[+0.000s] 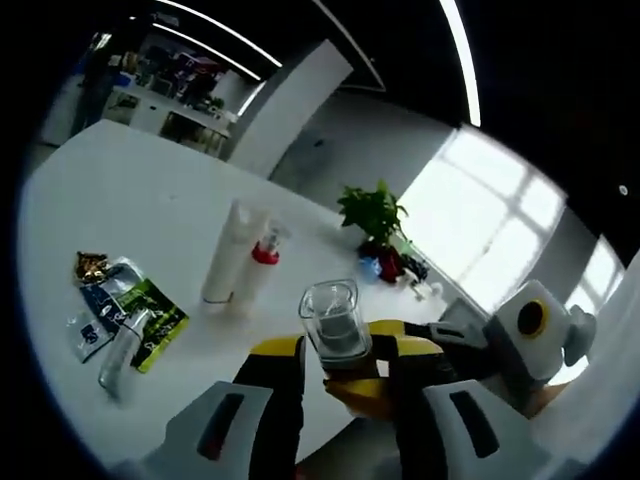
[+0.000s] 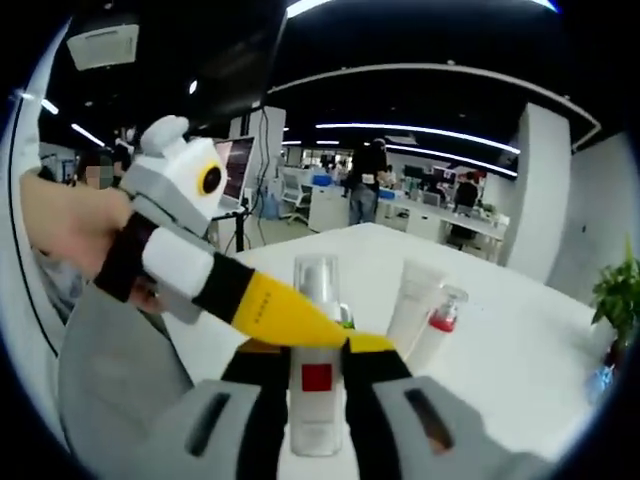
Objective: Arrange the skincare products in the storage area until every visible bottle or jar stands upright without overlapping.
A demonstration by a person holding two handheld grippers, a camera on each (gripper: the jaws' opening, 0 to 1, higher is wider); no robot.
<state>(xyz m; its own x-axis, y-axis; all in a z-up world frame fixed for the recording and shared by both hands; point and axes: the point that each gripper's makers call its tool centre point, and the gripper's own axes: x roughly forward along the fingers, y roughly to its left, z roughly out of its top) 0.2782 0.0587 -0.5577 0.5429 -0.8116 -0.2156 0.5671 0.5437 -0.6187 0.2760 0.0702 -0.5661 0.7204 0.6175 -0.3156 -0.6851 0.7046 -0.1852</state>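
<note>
A clear bottle (image 2: 317, 365) with a red square label stands up between the black jaws of the right gripper (image 2: 318, 395). The jaws are closed on both its sides. In the left gripper view the same bottle (image 1: 333, 322) shows end-on at 12 o'clock from the left gripper (image 1: 340, 385), with its clear cap toward the camera. The left jaws sit close on each side of it, but I cannot tell if they squeeze it. In the right gripper view the left gripper's yellow jaws reach in from 10 o'clock and meet the bottle, and a person's hand (image 2: 70, 225) holds that gripper.

On the white desk (image 1: 140, 190), at 11 o'clock from the held bottle, a tall white tube (image 1: 226, 252) stands up. Just beside it, at its 3 o'clock, is a small spray bottle (image 1: 262, 262) with a red collar. At 9 o'clock some flat packets (image 1: 135, 310) lie in a loose pile, with a small clear tube (image 1: 122, 350) lying on its side on them.

A green plant (image 1: 375, 215) in a red pot sits far back on the desk at 1 o'clock.
</note>
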